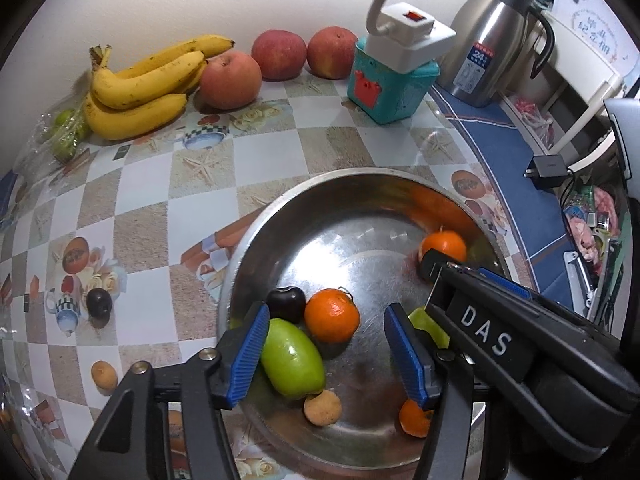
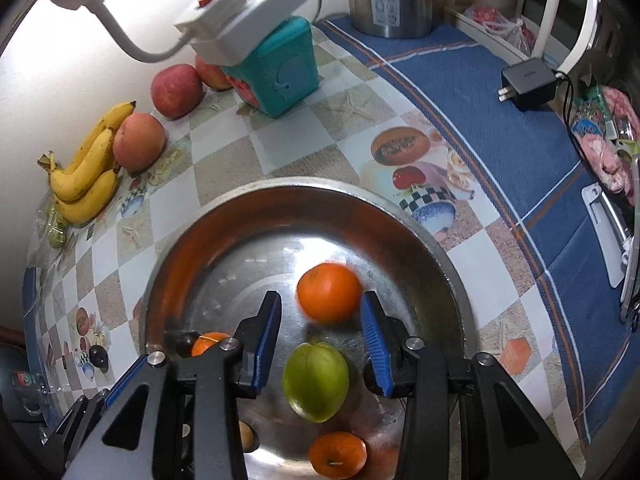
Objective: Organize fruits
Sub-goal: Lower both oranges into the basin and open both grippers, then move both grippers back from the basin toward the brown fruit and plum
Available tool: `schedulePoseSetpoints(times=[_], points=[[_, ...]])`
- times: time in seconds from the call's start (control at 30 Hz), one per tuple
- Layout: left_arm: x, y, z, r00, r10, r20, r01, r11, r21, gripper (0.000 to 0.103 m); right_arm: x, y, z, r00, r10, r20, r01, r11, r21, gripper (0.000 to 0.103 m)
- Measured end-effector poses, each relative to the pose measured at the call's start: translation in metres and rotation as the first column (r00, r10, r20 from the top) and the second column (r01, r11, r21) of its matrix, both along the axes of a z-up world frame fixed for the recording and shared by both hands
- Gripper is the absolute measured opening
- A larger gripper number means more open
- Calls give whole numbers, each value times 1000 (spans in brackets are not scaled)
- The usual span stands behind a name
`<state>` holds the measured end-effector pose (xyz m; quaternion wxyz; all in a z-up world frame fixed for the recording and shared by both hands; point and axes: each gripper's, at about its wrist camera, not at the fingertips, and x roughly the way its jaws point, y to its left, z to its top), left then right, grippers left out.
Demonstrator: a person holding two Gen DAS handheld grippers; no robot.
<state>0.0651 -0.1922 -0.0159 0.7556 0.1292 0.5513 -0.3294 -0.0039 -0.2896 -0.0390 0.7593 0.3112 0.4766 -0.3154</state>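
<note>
A steel bowl (image 1: 280, 216) (image 2: 420, 220) holds several fruits. My left gripper (image 1: 328, 356) stands open over it, and a green fruit (image 1: 292, 364) lies against its left pad. Just ahead sit an orange (image 1: 332, 314) and a dark plum (image 1: 286, 304). A brown fruit (image 1: 322, 407) and another orange (image 1: 416, 418) lie nearer. My right gripper (image 2: 320, 340) is open. A motion-blurred orange (image 2: 328, 298) (image 1: 442, 246) sits just past its fingertips, free of both pads. Under its fingers lie a green fruit (image 2: 316, 380) and an orange (image 2: 338, 458).
Bananas (image 1: 136, 88), three apples (image 1: 230, 80) and bagged green fruit (image 1: 64, 132) line the back wall. A teal box (image 1: 392, 88) carries a white power strip beside a steel flask (image 1: 492, 40). A plum (image 1: 99, 302) and a small brown fruit (image 1: 104, 376) lie on the tablecloth.
</note>
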Motion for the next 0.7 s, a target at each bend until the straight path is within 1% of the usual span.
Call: schedulePoseSetpoints(times=[0.2,0.3,0.33,0.37,0.4,0.43,0.47,0.53,0.57,0.63,0.67,0.7], points=[[15,29,10,996,86,21,-86,996,11,67,1,9,12,1000,26,5,-26,999,-27,47],[21,45,9,991,129,35,-130,991,36,72,1,16,15,999,44,2,-44,998,-35,47],[23,50,9,989,141,36,-143,989,43,75,2,18,16,999,50,0,-50,998,-36,47],[25,54,8,988,153,34,-155,987,47,81,1,20,16,999,54,-2,-54,998,-35,51],[27,59,6,985,173,29,-174,983,51,84,1,22,16,998,58,-2,-58,998,-32,59],[28,64,5,983,183,26,-184,982,53,88,1,23,16,998,61,-1,-61,998,-32,62],[29,67,3,981,193,22,-194,979,58,93,1,24,16,998,65,-3,-65,997,-34,65],[31,73,0,977,213,20,-214,974,75,101,0,28,16,997,74,-13,-74,996,-41,66],[32,75,-1,975,222,28,-223,971,85,103,-1,30,16,997,76,-17,-76,996,-45,66],[31,78,-2,974,224,45,-227,969,100,103,-2,32,17,997,72,-20,-73,996,-49,73],[31,79,-3,974,223,49,-227,968,106,103,-3,33,17,997,71,-19,-72,996,-50,82],[31,81,-4,974,223,50,-227,967,113,103,-4,34,17,997,73,-15,-74,996,-50,85]])
